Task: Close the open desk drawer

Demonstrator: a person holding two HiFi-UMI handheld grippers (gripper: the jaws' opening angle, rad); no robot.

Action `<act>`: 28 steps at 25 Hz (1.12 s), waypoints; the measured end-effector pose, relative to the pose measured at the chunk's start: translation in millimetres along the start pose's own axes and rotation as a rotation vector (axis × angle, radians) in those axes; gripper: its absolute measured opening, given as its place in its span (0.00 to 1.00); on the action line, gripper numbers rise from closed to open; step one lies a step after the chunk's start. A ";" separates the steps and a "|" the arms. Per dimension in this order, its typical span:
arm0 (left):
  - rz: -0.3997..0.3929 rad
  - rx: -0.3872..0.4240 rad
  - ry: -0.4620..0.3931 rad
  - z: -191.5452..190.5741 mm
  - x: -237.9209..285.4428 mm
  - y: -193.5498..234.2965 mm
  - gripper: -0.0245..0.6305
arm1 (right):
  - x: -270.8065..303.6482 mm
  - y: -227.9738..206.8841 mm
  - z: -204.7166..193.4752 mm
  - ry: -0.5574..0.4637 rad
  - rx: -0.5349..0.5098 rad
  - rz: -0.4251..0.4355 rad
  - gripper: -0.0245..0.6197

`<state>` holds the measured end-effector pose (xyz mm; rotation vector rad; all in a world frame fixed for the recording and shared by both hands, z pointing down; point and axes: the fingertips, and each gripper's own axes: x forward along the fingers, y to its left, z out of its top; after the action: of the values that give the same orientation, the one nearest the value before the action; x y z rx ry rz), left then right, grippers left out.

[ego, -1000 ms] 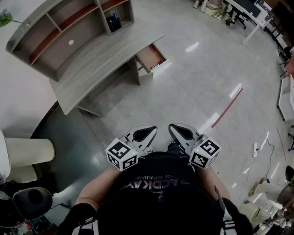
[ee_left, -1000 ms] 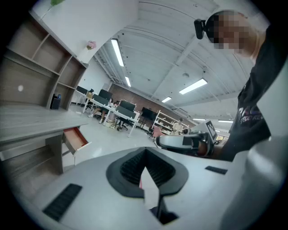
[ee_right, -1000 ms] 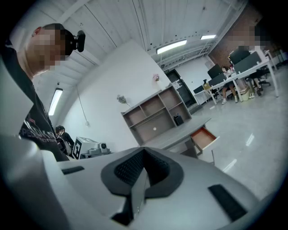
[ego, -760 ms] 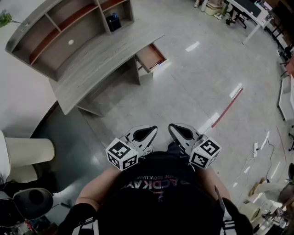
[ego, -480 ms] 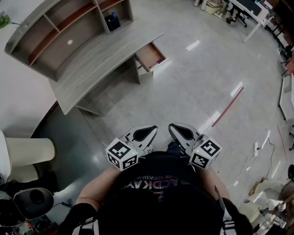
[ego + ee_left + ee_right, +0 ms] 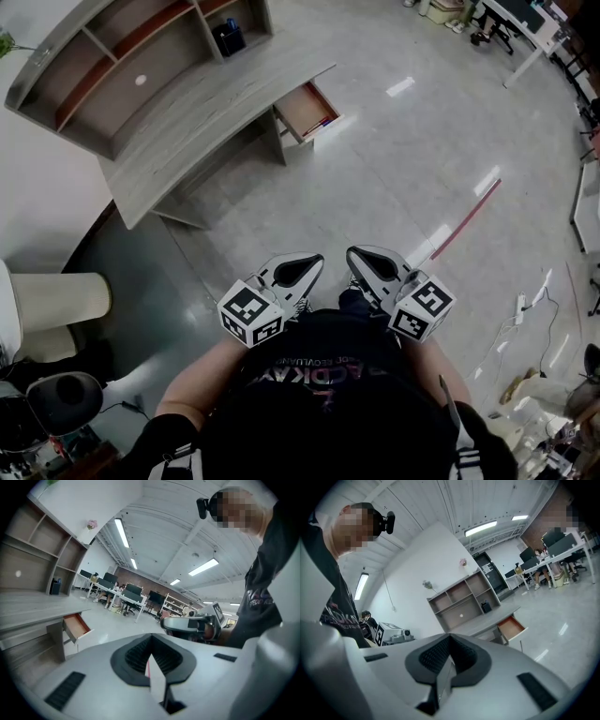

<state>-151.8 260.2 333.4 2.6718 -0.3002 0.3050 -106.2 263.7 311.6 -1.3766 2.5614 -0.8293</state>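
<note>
The grey desk [image 6: 202, 112] stands far off at the upper left of the head view. Its drawer [image 6: 307, 111] is pulled open at the desk's right end, showing a reddish-brown inside with small items in it. My left gripper [image 6: 311, 263] and right gripper [image 6: 356, 258] are held side by side close to the person's chest, pointing towards the desk, well short of it. Both are shut with nothing between the jaws. The left gripper view has the drawer [image 6: 76, 626] at its left, the right gripper view has the drawer [image 6: 512, 627] at its right.
A shelf unit [image 6: 141, 47] rises behind the desktop. Shiny grey floor [image 6: 394, 178] lies between me and the desk, with a red line [image 6: 464, 225] on it. A pale cylinder [image 6: 56, 300] and a chair [image 6: 61, 398] sit at the left. Office desks [image 6: 520, 28] stand far right.
Both grippers stay shut and side by side and have shifted only slightly. The desk and drawer sit a little higher in the head view than a second ago.
</note>
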 end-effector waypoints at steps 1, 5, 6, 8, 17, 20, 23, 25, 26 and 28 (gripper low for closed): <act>0.008 -0.001 -0.008 3.2 4.0 1.5 0.05 | 0.0 -4.9 3.3 0.007 -0.005 0.003 0.06; 0.051 -0.022 -0.035 11.0 22.6 7.1 0.05 | -3.3 -24.1 16.1 0.033 -0.028 0.027 0.06; 0.062 -0.026 -0.036 12.4 27.7 8.4 0.05 | -4.4 -28.9 18.8 0.039 -0.031 0.035 0.06; 0.086 -0.040 -0.037 15.0 38.1 12.1 0.05 | -6.0 -39.1 23.7 0.048 -0.031 0.054 0.06; 0.161 -0.095 -0.020 25.0 90.6 12.4 0.05 | -15.6 -85.2 45.8 0.069 -0.038 0.137 0.06; 0.186 -0.087 -0.019 29.8 109.8 11.3 0.05 | -22.9 -100.8 52.3 0.073 -0.025 0.164 0.06; 0.210 -0.088 -0.028 30.1 126.0 10.6 0.05 | -29.2 -110.8 54.6 0.084 -0.008 0.196 0.06; 0.219 -0.102 -0.029 28.7 135.1 11.2 0.05 | -31.1 -116.0 56.1 0.095 -0.018 0.204 0.06; 0.219 -0.106 -0.025 27.6 139.3 11.2 0.05 | -32.0 -118.3 57.1 0.097 -0.020 0.204 0.06; 0.218 -0.101 -0.012 26.8 146.9 13.3 0.05 | -33.1 -122.9 59.9 0.093 -0.018 0.200 0.06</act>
<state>-10.9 213.0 353.0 2.5450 -0.5964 0.3313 24.4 212.0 319.6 -1.0859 2.7263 -0.8558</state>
